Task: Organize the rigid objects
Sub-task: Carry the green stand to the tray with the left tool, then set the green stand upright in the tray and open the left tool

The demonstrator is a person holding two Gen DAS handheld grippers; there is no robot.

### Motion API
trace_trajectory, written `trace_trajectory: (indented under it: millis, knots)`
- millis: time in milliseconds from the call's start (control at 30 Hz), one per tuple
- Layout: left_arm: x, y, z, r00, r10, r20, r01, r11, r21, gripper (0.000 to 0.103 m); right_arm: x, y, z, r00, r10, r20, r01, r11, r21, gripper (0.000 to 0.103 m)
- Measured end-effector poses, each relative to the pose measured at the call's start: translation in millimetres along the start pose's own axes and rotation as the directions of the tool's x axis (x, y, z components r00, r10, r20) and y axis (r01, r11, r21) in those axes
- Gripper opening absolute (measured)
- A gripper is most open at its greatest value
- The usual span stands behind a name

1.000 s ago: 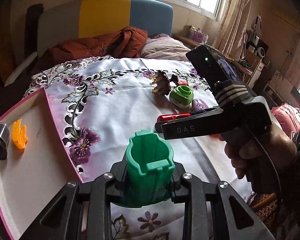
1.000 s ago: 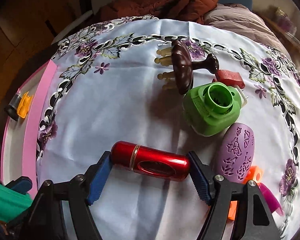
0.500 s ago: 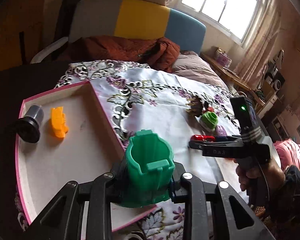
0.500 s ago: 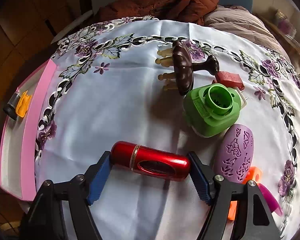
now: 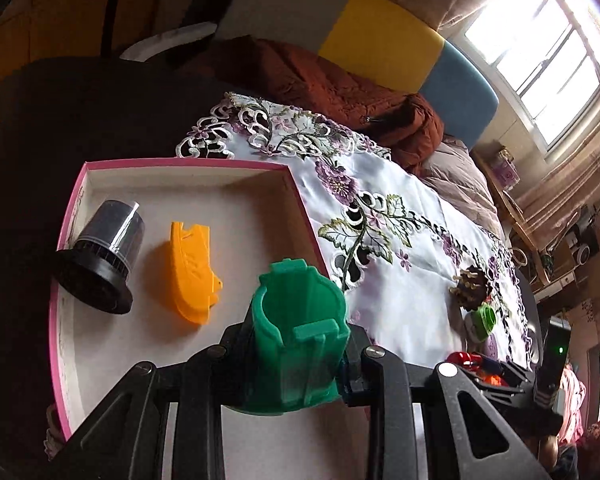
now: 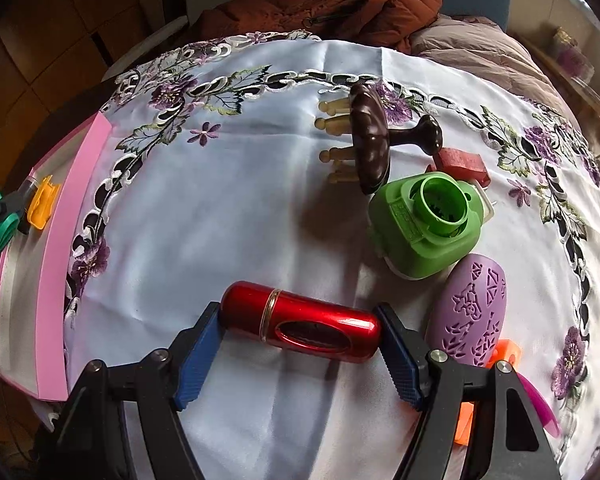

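Observation:
My left gripper [image 5: 300, 354] is shut on a green plastic cup-shaped part [image 5: 300, 332] and holds it above the pink-rimmed white tray [image 5: 180, 166]. In the tray lie an orange plastic piece [image 5: 192, 268] and a silver-and-black cap [image 5: 104, 252]. My right gripper [image 6: 300, 336] is shut on a red metal cylinder [image 6: 304, 322], lengthwise between the blue pads [image 6: 198, 356], over the white embroidered cloth [image 6: 220, 200]. A light green round-holed block [image 6: 428, 226], a purple egg-shaped shell [image 6: 474, 308], a dark brown wooden massager [image 6: 370, 140] and a red block [image 6: 460, 162] lie ahead of it.
The tray sits at the table's left edge [image 6: 52, 280]. An orange piece [image 6: 508, 352] and a magenta piece [image 6: 536, 404] lie by the right fingers. A rust-brown jacket [image 6: 340, 8] and a cushioned headboard [image 5: 380, 44] are behind the table.
My left gripper has swung left with the green part, from over the cloth to over the tray. The right gripper holds the red cylinder in the same place.

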State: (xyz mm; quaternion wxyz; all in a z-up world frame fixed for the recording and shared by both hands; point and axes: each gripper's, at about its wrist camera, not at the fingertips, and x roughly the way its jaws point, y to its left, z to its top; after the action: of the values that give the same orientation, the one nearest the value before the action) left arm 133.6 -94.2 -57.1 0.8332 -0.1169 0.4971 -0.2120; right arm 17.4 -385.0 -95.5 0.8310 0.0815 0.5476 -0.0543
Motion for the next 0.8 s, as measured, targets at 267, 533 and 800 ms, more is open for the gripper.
trace_trajectory:
  millis: [267, 533, 800]
  knots:
    - [34.2, 4.8, 30.2, 0.999, 0.04, -0.019, -0.04, 0.999, -0.002, 0.042, -0.1, 0.8, -0.4, 1.0, -0.004, 0.001, 0.004, 1.0, -0.005, 0.075]
    - [11.7, 1.8, 22.2, 0.995, 0.095, 0.042, -0.096, 0.994, 0.043, 0.049, 0.6, 1.1, 0.3, 1.0, -0.007, 0.001, 0.007, 1.0, -0.01, 0.075]
    - [-24.5, -8.1, -11.8, 0.977, 0.175, 0.119, -0.188, 0.975, 0.116, 0.049, 1.2, 1.5, 1.1, 1.0, -0.013, 0.002, 0.013, 1.0, -0.012, 0.076]
